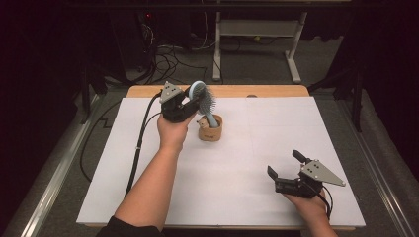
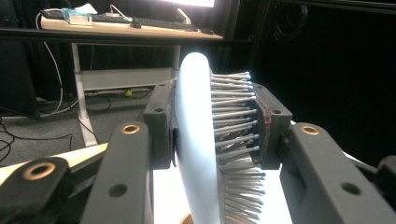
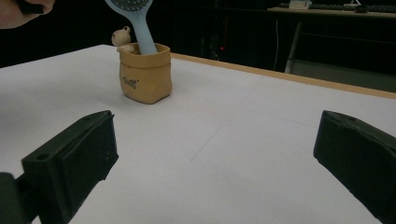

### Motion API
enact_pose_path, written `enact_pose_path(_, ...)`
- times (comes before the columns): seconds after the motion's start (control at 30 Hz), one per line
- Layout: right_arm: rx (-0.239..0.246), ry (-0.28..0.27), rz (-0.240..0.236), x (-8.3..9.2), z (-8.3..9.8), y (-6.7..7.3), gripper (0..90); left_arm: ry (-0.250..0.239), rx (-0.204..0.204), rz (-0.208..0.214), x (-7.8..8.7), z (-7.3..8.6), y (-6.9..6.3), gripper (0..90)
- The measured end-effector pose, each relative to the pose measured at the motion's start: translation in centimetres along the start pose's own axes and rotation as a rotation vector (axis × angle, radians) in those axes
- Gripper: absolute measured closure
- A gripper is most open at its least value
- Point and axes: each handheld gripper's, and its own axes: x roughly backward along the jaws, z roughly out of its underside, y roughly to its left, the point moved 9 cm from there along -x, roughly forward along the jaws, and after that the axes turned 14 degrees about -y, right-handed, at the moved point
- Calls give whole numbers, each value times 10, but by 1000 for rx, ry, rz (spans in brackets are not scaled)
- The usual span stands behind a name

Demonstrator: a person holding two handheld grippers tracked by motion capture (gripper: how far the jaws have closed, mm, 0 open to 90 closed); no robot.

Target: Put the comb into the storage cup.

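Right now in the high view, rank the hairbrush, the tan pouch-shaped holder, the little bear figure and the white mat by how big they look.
1. White mat
2. Hairbrush
3. Tan holder, looking slightly smaller than the brush
4. Bear figure

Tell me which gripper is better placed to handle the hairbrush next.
Left. The left gripper is shut on the hairbrush head, whose handle stands in the tan pot. The right gripper sits open near the table's near edge, apart from both.
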Motion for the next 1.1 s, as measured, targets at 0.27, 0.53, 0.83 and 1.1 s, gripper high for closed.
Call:
enact_pose_path(0.27, 1, -2, 1, 0, 0, 0, 0, -3, 7, -4, -1, 4, 2, 586)
enact_pose_path(0.53, -2, -2, 3, 0, -1, 0, 1, -5, 4, -3, -1, 4, 3, 580)
enact_pose_path(0.83, 1, -2, 2, 0, 0, 0, 0, 0, 7, -3, -1, 3, 7, 542)
enact_pose_path(1.1, 1, -3, 3, 0, -1, 0, 0, 15, 5, -15, -1, 1, 14, 501)
